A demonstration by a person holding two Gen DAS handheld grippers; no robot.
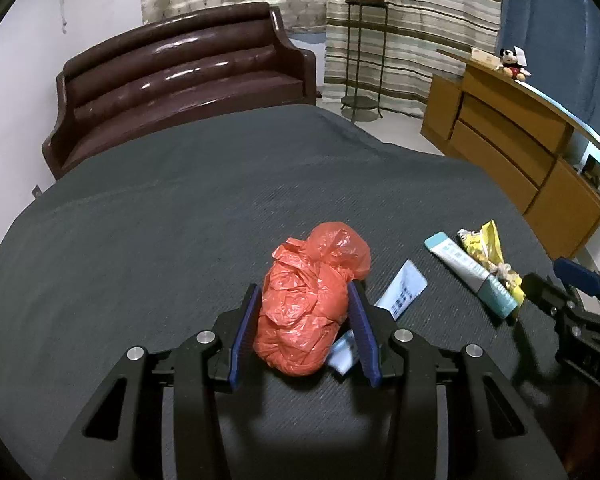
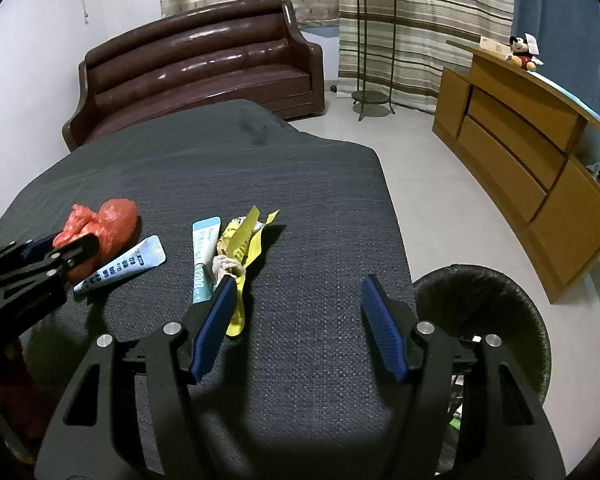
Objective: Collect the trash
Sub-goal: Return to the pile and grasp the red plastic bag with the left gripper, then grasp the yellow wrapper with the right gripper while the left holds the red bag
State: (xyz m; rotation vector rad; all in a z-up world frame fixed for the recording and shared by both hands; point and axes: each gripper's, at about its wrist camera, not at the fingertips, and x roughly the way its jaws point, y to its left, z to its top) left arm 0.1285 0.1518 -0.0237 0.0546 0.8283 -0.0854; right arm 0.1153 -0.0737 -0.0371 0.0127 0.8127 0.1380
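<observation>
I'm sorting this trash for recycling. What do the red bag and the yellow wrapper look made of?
The red bag looks like thin plastic film: glossy, slightly see-through, crumpled into many sharp creases between the left gripper fingers. The yellow wrapper seems to be printed plastic or foil-lined film, shiny and twisted into stiff folds; which one I cannot tell from here.

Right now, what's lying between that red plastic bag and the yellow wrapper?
Two tubes: a white one beside the red plastic bag, then a teal-and-white one touching the yellow wrapper. The right wrist view shows it best.
</observation>
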